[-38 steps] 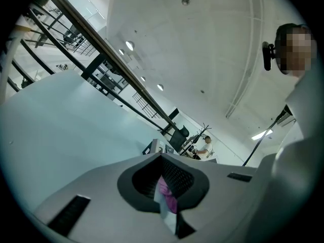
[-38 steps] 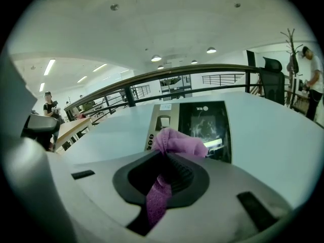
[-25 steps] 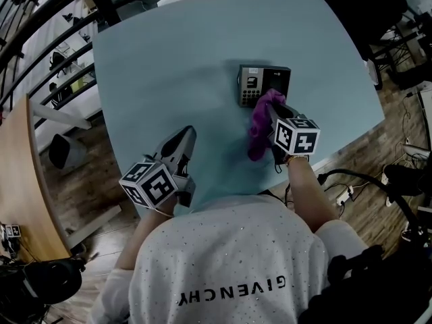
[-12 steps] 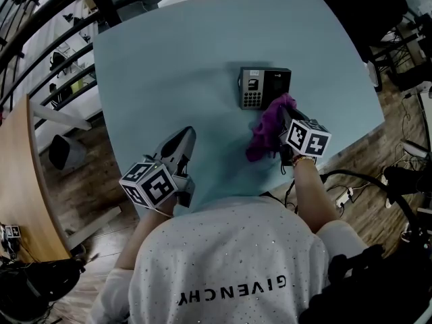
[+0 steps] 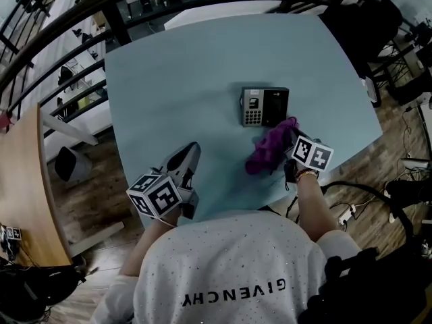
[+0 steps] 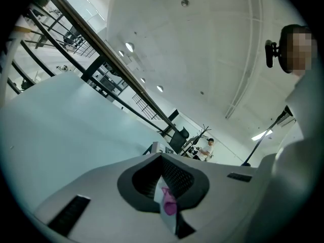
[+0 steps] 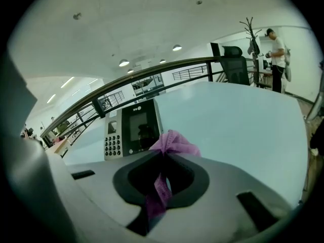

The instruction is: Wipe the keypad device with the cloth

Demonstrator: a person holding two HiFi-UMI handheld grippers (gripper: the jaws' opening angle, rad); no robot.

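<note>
- The pale blue table (image 5: 189,66) filled most of my head view.
- My left gripper (image 5: 192,148) rested near the table's near edge, well apart from the work. In the left gripper view its jaws (image 6: 161,156) were closed together. A small pale strip with a purple patch sat at the seam, and I couldn't tell what it was.
- My right gripper (image 5: 288,146) sat on the near right side of the device. Its jaws (image 7: 163,153) were clamped tight on the cloth.
- The keypad device (image 5: 264,106) lay flat near the middle of the table, keys on its left half, screen facing up.
- The purple cloth (image 5: 270,147) hung bunched from the right jaws, its upper end just beside the device's near right corner. I couldn't tell whether it touched.
</note>
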